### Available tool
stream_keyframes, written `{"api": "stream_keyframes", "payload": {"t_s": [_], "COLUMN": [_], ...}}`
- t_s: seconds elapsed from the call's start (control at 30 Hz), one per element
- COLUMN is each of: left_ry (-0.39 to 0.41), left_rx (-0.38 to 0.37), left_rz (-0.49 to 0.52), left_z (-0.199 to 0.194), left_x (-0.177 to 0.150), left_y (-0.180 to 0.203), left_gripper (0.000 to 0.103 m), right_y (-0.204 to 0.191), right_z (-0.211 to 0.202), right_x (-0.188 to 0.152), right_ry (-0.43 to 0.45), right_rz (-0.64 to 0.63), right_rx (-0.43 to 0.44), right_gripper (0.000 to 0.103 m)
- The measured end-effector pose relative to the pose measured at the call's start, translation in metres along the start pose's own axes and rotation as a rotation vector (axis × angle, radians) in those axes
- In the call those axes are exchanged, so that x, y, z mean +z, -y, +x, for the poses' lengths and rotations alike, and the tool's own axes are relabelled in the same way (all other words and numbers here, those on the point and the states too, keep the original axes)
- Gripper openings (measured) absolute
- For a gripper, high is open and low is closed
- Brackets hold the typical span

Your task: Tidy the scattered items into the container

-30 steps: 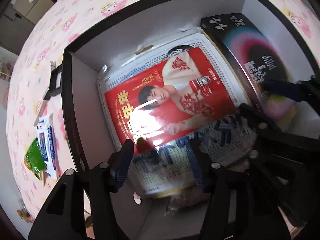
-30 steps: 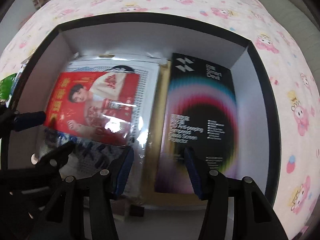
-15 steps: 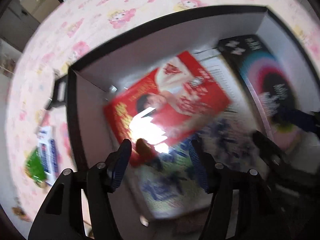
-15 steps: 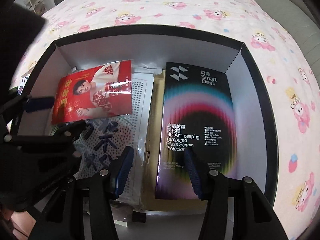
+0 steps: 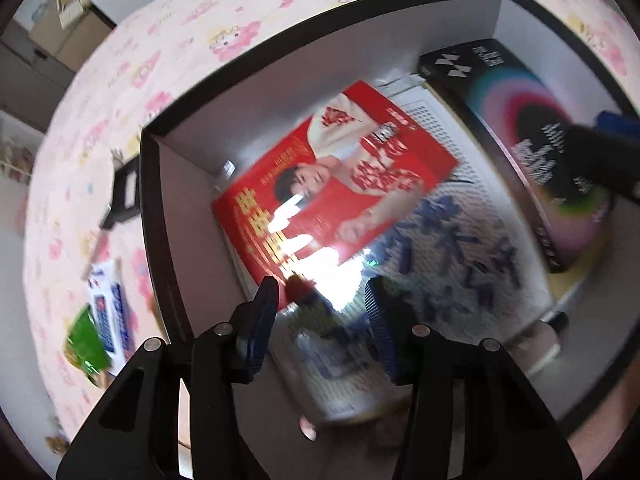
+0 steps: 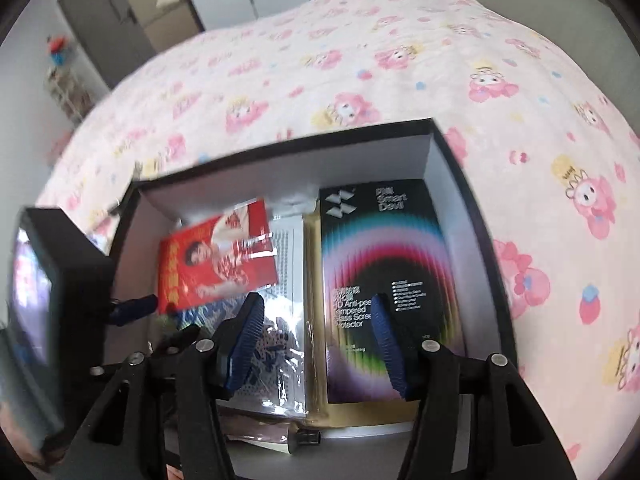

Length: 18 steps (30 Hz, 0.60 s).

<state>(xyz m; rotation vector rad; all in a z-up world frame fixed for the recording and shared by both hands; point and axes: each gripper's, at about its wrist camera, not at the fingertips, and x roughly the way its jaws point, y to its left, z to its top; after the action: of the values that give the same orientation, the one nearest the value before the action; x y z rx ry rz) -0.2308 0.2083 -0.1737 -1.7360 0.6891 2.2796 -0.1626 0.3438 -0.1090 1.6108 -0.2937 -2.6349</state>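
A black-rimmed white box (image 5: 188, 184) (image 6: 436, 152) sits on the pink bedspread. Inside lie a red packet with a portrait (image 5: 332, 184) (image 6: 216, 256), a clear dotted packet with blue print (image 5: 452, 248) (image 6: 288, 264) and a black Smart Devil screen-protector box (image 5: 516, 128) (image 6: 384, 272). My left gripper (image 5: 322, 304) is open and empty above the red packet's near corner. My right gripper (image 6: 318, 340) is open and empty above the box, over the gap between the dotted packet and the black box.
Left of the box on the bedspread lie a black clip-like item (image 5: 126, 192), a blue-and-white packet (image 5: 108, 312) and a green packet (image 5: 84, 344). Cabinets and cardboard boxes (image 6: 168, 12) stand beyond the bed.
Both grippers have drawn back and up from the box, still open. The red packet has slid toward the box's back left, off the dotted packet's middle.
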Motion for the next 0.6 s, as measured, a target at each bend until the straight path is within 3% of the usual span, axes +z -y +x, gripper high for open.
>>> {"api": "stream_keyframes", "payload": {"t_s": [0.1,0.23,0.33,0.5,0.6], "left_ry": [0.02,0.046,0.082,0.141,0.169], "left_rx": [0.043,0.1,0.046,-0.155,-0.192], "left_rz": [0.041,0.095,0.098,0.011,0.002], "left_z": [0.005,0.011,0.013,0.002,0.001], "left_x": [0.009,0.02,0.01,0.004,0.004], "left_y": [-0.002,-0.006,-0.01,-0.037,-0.042], "left_gripper": [0.047,0.049,0.049,0.048,0.046], "right_y": [-0.015,-0.011,-0.014,-0.033,-0.051], "right_z": [0.027,0.032,0.037,0.062,0.077], "right_x": [0.006,-0.001,0.004,0.013,0.012], "right_ry": [-0.02,-0.047,-0.068,-0.153,-0.203], "right_rz": [0.01,-0.011,-0.028,-0.078,-0.167], "right_rx": [-0.025,-0.041,-0.024,0.048,0.036], "right_gripper": [0.052,0.052,0.052,0.052,0.052]}}
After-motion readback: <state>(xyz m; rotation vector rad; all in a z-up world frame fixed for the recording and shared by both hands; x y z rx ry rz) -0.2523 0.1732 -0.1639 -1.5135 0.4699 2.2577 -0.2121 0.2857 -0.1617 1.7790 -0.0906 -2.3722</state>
